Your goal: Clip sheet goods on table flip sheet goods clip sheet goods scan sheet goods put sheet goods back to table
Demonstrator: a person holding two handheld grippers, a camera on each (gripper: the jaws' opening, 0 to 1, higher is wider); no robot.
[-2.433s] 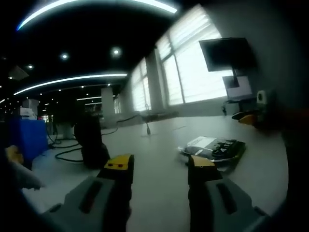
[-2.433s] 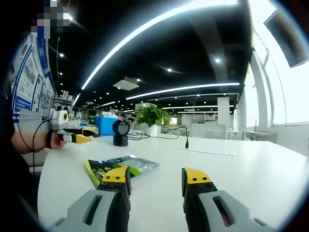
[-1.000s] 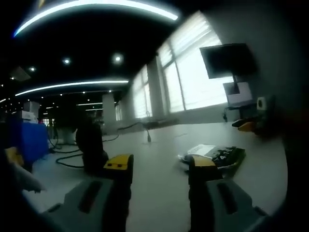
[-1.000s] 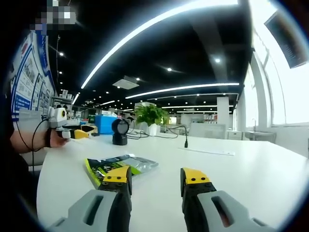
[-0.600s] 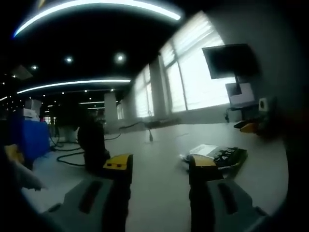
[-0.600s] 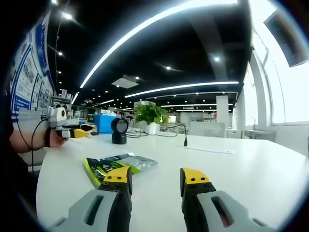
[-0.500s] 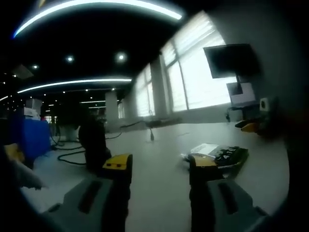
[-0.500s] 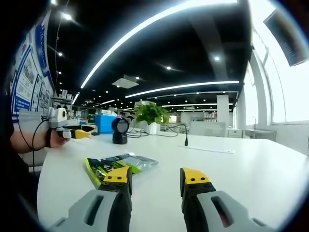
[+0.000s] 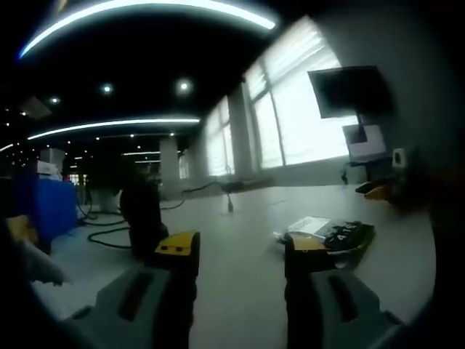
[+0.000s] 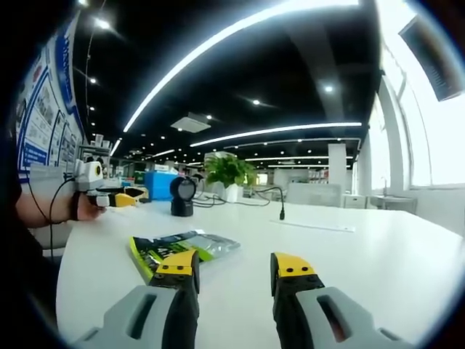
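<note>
Little had shifted since the earlier frames: both cameras had drifted only slightly, and the flat green-and-black printed plastic packet (image 10: 182,249) lay in the same spot on the broad white table (image 10: 378,254). From the right gripper view, the right gripper (image 10: 232,267) hovered just above the tabletop with its grey, yellow-tipped jaws parted wide and nothing between them, the packet lying flat just beyond and to the left of the left jaw tip. At that view's left edge a person's hand (image 10: 81,207) held the left gripper (image 10: 129,196) well clear of the packet. From the left gripper view (dim and rather blurred) the left gripper (image 9: 240,246) likewise stood wide open and empty, and the packet (image 9: 330,234) lay on the table past its right jaw. A black round-headed scanner on a stand (image 10: 182,195) stood further back, with a potted green plant (image 10: 229,174) behind it.
</note>
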